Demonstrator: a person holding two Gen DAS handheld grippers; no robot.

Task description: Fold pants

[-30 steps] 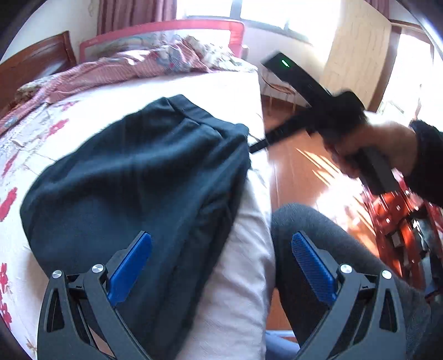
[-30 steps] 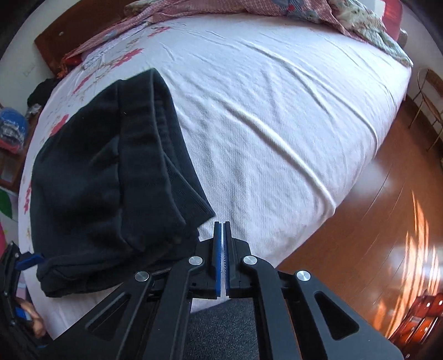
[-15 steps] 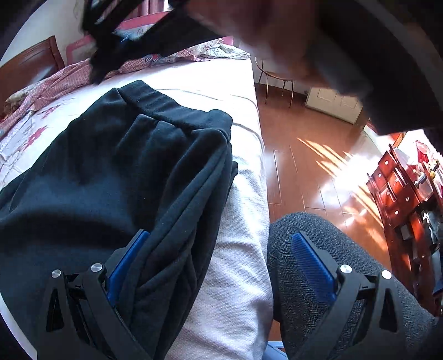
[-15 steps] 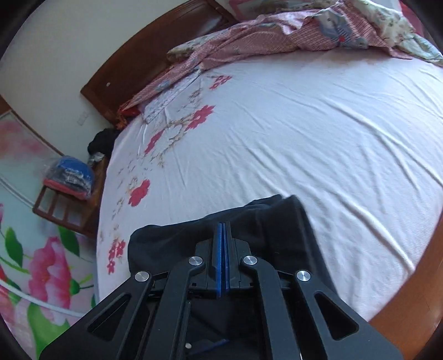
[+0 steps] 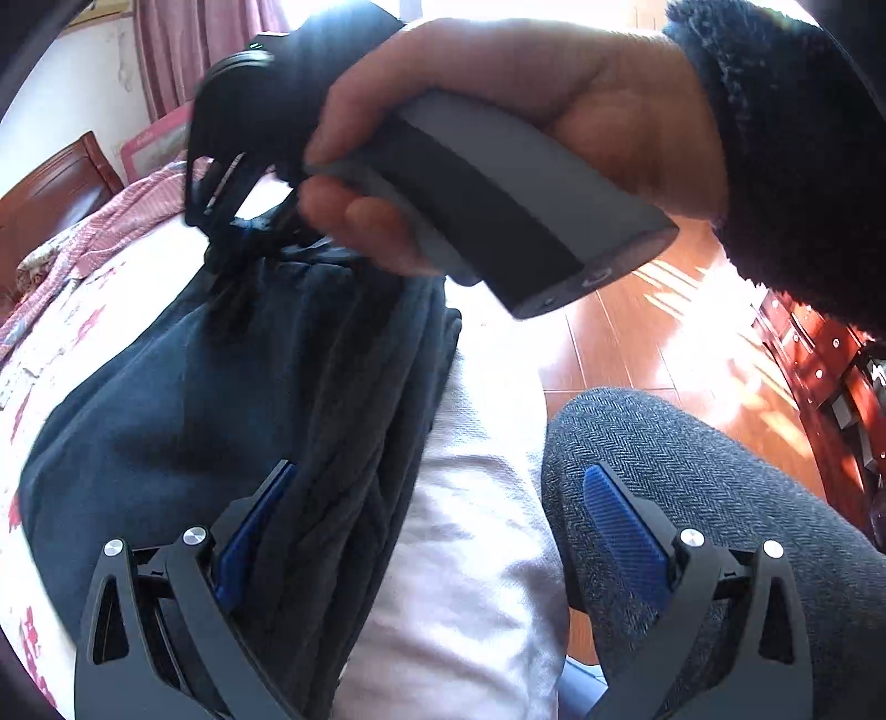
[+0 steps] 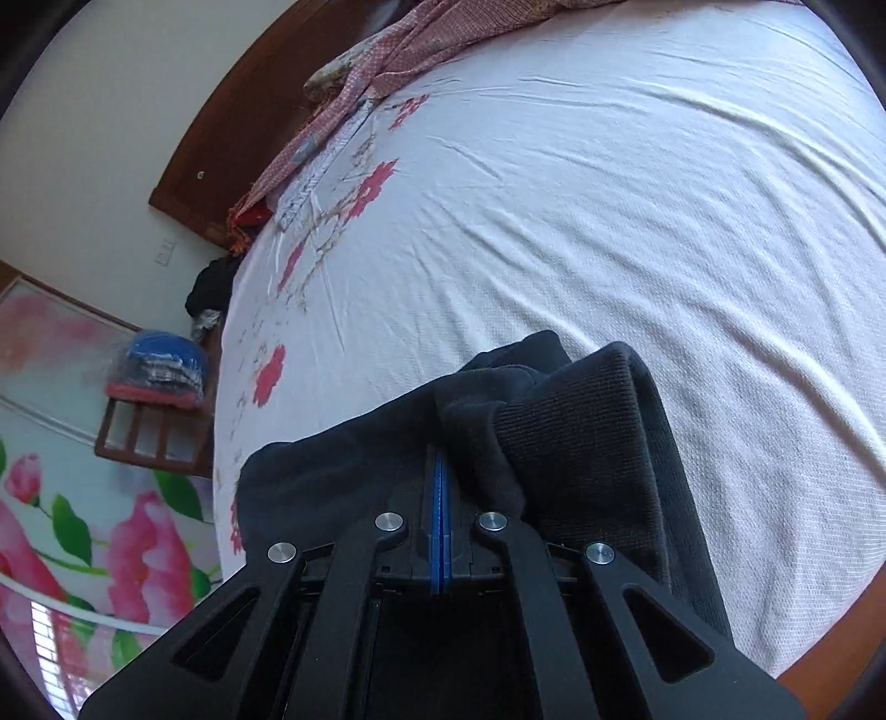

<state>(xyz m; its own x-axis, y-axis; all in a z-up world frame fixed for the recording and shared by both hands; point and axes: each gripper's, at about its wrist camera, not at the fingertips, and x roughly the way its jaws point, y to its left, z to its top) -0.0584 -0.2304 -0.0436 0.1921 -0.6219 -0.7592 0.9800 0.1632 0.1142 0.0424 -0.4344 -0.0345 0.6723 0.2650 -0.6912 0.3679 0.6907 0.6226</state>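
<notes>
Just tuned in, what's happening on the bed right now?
A person is folding dark navy fabric pants lying near the edge of a bed with a white flower-printed sheet. The right gripper is shut, its fingers over the bunched pants near the ribbed cuff; whether it pinches cloth cannot be told. The left gripper is open, one blue-padded finger against the pants' near edge, the other in front of the person's grey-trousered knee.

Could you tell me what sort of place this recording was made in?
Most likely a home bedroom: a bed with a floral white sheet, a wooden headboard against the wall, and curtains at a window.
</notes>
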